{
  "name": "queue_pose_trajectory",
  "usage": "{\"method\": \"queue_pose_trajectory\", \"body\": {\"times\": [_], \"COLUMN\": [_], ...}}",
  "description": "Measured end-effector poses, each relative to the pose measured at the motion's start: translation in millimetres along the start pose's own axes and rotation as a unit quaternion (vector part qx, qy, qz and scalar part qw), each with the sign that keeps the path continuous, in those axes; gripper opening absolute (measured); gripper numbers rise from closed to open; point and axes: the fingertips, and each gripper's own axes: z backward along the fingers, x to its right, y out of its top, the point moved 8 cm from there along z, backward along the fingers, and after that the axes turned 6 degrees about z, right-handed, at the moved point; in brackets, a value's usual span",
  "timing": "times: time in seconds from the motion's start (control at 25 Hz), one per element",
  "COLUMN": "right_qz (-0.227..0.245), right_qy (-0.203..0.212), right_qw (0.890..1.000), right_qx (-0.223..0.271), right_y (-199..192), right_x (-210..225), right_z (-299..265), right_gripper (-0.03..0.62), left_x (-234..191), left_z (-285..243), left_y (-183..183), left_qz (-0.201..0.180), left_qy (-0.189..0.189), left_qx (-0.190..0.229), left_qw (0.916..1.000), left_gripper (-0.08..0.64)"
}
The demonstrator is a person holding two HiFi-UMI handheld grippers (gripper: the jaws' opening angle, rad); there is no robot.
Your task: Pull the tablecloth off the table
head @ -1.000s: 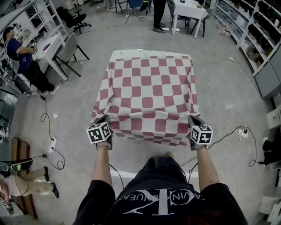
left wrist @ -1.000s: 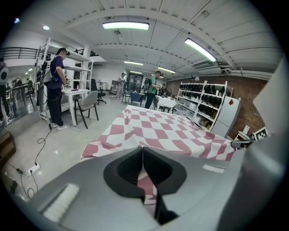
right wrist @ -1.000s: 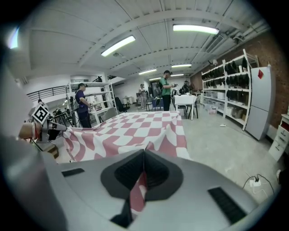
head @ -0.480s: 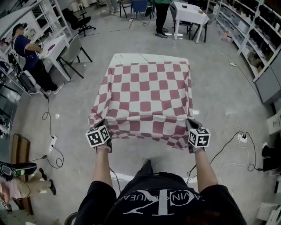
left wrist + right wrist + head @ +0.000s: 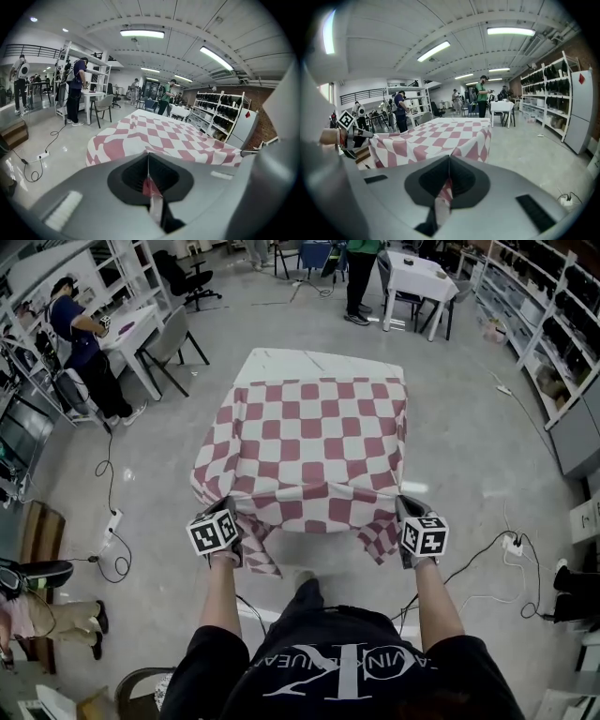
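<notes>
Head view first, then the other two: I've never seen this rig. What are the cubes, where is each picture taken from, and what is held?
No robot: a person holds one tool in each hand, the left gripper and the right gripper; the marked cubes are part of them. The head view looks down from the person's head; each gripper view looks along its own fingers. A checked tablecloth covers a table, bare at its far end. Both grippers are shut on the cloth's near edge.
</notes>
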Motion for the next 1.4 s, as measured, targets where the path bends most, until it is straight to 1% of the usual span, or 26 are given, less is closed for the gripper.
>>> {"method": "queue_pose_trajectory", "body": {"times": [0.12, 0.28, 0.36, 0.52, 0.64, 0.96, 1.24, 1.4], "right_qz": [0.003, 0.007, 0.005, 0.004, 0.002, -0.006, -0.015, -0.017], "right_qy": [0.005, 0.014, 0.014, 0.016, 0.016, 0.017, 0.01, 0.001], "right_qw": [1.0, 1.0, 1.0, 0.999, 0.999, 0.999, 0.999, 0.998], "right_qx": [0.005, 0.02, 0.026, 0.029, 0.032, 0.036, 0.044, 0.055], "right_y": [-12, -63, -74, -62, -57, -52, -42, -42], "right_x": [-6, -25, -27, -29, -29, -30, -37, -47], "right_z": [25, 75, 86, 101, 102, 104, 120, 132], "right_gripper": [0.012, 0.012, 0.012, 0.012, 0.012, 0.012, 0.012, 0.012], "left_x": [7, 9, 9, 17, 22, 30, 32, 31], "left_z": [25, 77, 89, 108, 112, 118, 140, 155], "left_y": [-19, -77, -90, -77, -69, -63, -61, -63], "left_qz": [-0.003, -0.004, -0.002, 0.0, -0.003, -0.007, -0.008, -0.01], "left_qy": [0.003, 0.011, 0.012, 0.006, 0.002, -0.003, -0.007, -0.015], "left_qx": [0.006, 0.029, 0.039, 0.047, 0.053, 0.052, 0.049, 0.05], "left_qw": [1.0, 0.9995, 0.9992, 0.9989, 0.9986, 0.9986, 0.9987, 0.9986], "left_gripper": [0.012, 0.011, 0.011, 0.011, 0.011, 0.011, 0.011, 0.011]}}
